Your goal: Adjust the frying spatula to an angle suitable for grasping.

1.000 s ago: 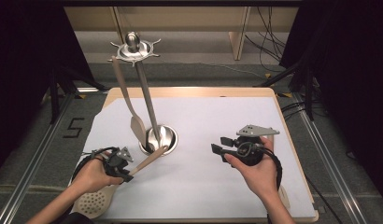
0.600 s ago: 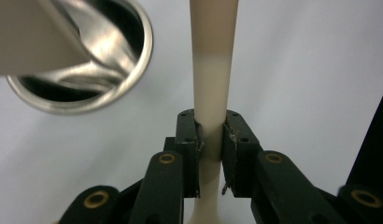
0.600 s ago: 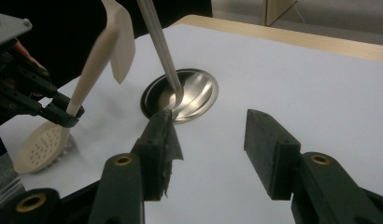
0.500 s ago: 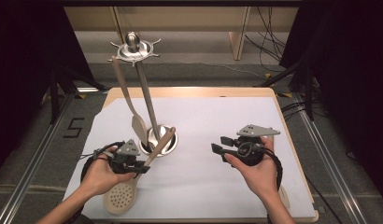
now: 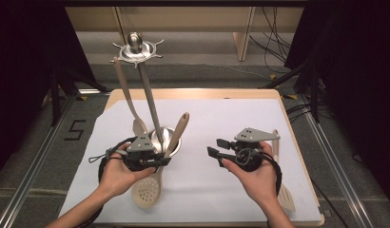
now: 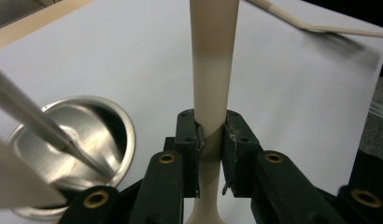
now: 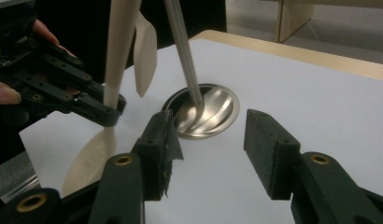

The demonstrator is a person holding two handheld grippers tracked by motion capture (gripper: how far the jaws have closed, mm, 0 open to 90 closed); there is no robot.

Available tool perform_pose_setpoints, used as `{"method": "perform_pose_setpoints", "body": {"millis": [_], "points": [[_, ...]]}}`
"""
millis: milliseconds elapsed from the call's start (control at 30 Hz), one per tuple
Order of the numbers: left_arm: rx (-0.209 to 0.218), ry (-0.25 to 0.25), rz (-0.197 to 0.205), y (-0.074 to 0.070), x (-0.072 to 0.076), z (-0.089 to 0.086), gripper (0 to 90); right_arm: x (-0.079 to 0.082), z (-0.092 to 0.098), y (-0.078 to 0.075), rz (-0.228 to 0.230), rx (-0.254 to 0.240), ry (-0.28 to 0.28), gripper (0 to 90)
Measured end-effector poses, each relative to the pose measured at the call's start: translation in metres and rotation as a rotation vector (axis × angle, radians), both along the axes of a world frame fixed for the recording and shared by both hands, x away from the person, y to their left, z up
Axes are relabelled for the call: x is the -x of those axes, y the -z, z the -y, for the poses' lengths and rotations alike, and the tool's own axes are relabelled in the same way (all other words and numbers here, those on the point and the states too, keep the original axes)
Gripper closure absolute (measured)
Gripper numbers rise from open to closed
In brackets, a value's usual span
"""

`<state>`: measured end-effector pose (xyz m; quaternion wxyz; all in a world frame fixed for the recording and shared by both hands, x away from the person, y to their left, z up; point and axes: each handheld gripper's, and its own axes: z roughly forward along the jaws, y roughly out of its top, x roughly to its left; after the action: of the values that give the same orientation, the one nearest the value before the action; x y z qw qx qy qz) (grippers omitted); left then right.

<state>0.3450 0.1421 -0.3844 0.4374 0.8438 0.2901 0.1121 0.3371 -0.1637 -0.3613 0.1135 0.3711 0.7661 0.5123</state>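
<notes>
My left gripper (image 5: pixel 160 161) (image 6: pixel 210 140) is shut on the handle of a beige slotted spoon (image 5: pixel 146 192) (image 6: pixel 213 56). The handle slants up past the round metal base (image 5: pixel 170 137) (image 6: pixel 94 135) of a utensil stand, and the head hangs low over the white sheet. The stand's pole (image 5: pixel 148 95) rises to a hook ring (image 5: pixel 136 47), where a second beige spoon (image 5: pixel 127 95) hangs. My right gripper (image 5: pixel 216 147) (image 7: pixel 210 140) is open and holds nothing. It points at the base (image 7: pixel 213 109) and sees the left gripper (image 7: pixel 103 112) on the spoon handle (image 7: pixel 117 56).
A beige spatula (image 5: pixel 281 192) (image 6: pixel 320 28) lies on the white sheet at the right, partly under the right hand. The sheet covers a wooden table (image 5: pixel 193 92). Dark drapes and metal rails flank both sides.
The left hand has moved right and up toward the stand's base. It carries the slotted spoon, whose handle now stands steeper beside the pole. The right gripper has stayed put.
</notes>
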Motion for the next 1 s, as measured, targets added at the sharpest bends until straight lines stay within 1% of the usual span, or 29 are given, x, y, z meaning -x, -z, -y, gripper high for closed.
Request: {"method": "perform_pose_setpoints", "body": {"millis": [33, 67, 100, 133, 167, 200, 233, 267, 300, 333, 367, 400, 433, 467, 500, 533, 567, 633, 667, 700, 733, 767, 833, 867, 933, 1000], "points": [[0.0, 0.0, 0.0, 0.0, 0.0, 0.0, 77.3, 0.0, 0.0, 0.0, 0.0, 0.0, 0.0, 53.2], [-0.007, 0.02, 0.014, -0.002, -0.001, 0.003, 77.3, 0.0, -0.003, 0.001, 0.004, -0.012, -0.008, 53.2], [0.004, 0.009, 0.013, -0.003, 0.0, 0.007, 77.3, 0.0, -0.006, 0.001, 0.016, -0.016, -0.012, 53.2], [0.005, 0.02, 0.021, -0.004, 0.0, 0.01, 77.3, 0.002, -0.009, 0.0, 0.01, -0.008, -0.018, 53.2], [0.005, 0.027, 0.015, -0.005, -0.001, 0.012, 77.3, 0.002, -0.009, 0.0, 0.01, -0.008, -0.018, 53.2], [0.012, 0.031, 0.014, -0.006, -0.002, 0.016, 77.3, 0.001, -0.013, -0.001, 0.026, -0.027, -0.032, 53.1], [0.012, 0.031, 0.014, -0.006, -0.002, 0.016, 77.2, 0.001, -0.013, -0.001, 0.026, -0.027, -0.032, 53.1], [0.012, 0.049, 0.029, -0.006, -0.004, 0.019, 77.2, 0.001, -0.014, -0.002, 0.04, -0.026, -0.03, 52.9], [-0.006, 0.052, 0.041, -0.008, -0.005, 0.02, 77.2, 0.001, -0.02, -0.006, 0.048, -0.049, -0.043, 52.5], [-0.006, 0.052, 0.041, -0.008, -0.005, 0.02, 77.2, 0.001, -0.02, -0.006, 0.048, -0.049, -0.043, 52.5], [0.013, 0.039, 0.044, -0.009, -0.005, 0.022, 77.2, 0.001, -0.026, -0.011, 0.053, -0.073, -0.044, 51.8], [0.02, 0.038, 0.046, -0.009, -0.005, 0.024, 77.2, 0.0, -0.028, -0.012, 0.076, -0.072, -0.051, 51.7], [0.02, 0.038, 0.046, -0.009, -0.005, 0.024, 77.2, 0.0, -0.028, -0.012, 0.076, -0.072, -0.051, 51.7], [0.011, 0.039, 0.04, -0.011, -0.005, 0.024, 77.2, -0.002, -0.033, -0.016, 0.081, -0.086, -0.054, 51.2], [0.02, 0.042, 0.05, -0.011, -0.006, 0.025, 77.2, -0.001, -0.035, -0.017, 0.064, -0.093, -0.042, 51.1], [0.02, 0.042, 0.05, -0.011, -0.006, 0.025, 77.2, -0.001, -0.035, -0.017, 0.064, -0.093, -0.042, 51.1], [0.005, 0.047, 0.057, -0.013, -0.006, 0.025, 77.2, -0.005, -0.039, -0.019, 0.084, -0.105, -0.045, 50.8], [-0.003, 0.04, 0.062, -0.014, -0.005, 0.026, 77.2, -0.005, -0.04, -0.019, 0.082, -0.113, -0.055, 50.7], [-0.01, 0.046, 0.072, -0.014, -0.005, 0.027, 77.2, -0.004, -0.042, -0.02, 0.069, -0.12, -0.051, 50.7], [0.002, 0.036, 0.06, -0.014, -0.003, 0.029, 77.2, -0.004, -0.043, -0.02, 0.066, -0.115, -0.051, 50.6], [0.007, 0.038, 0.064, -0.015, -0.003, 0.03, 77.2, -0.005, -0.046, -0.018, 0.081, -0.12, -0.058, 50.6], [-0.004, 0.05, 0.071, -0.016, -0.003, 0.031, 77.2, -0.004, -0.047, -0.018, 0.072, -0.126, -0.043, 50.8], [0.017, 0.038, 0.064, -0.015, 0.0, 0.037, 77.2, -0.004, -0.049, -0.018, 0.066, -0.126, -0.039, 51.6], [0.017, 0.038, 0.064, -0.015, 0.0, 0.037, 77.2, -0.004, -0.049, -0.018, 0.066, -0.126, -0.039, 51.6], [0.006, 0.061, 0.071, -0.016, 0.0, 0.039, 77.2, -0.004, -0.05, -0.02, 0.071, -0.138, -0.031, 57.3], [0.004, 0.064, 0.073, -0.017, 0.001, 0.041, 77.2, -0.002, -0.05, -0.022, 0.059, -0.149, -0.02, 62.7]]}}
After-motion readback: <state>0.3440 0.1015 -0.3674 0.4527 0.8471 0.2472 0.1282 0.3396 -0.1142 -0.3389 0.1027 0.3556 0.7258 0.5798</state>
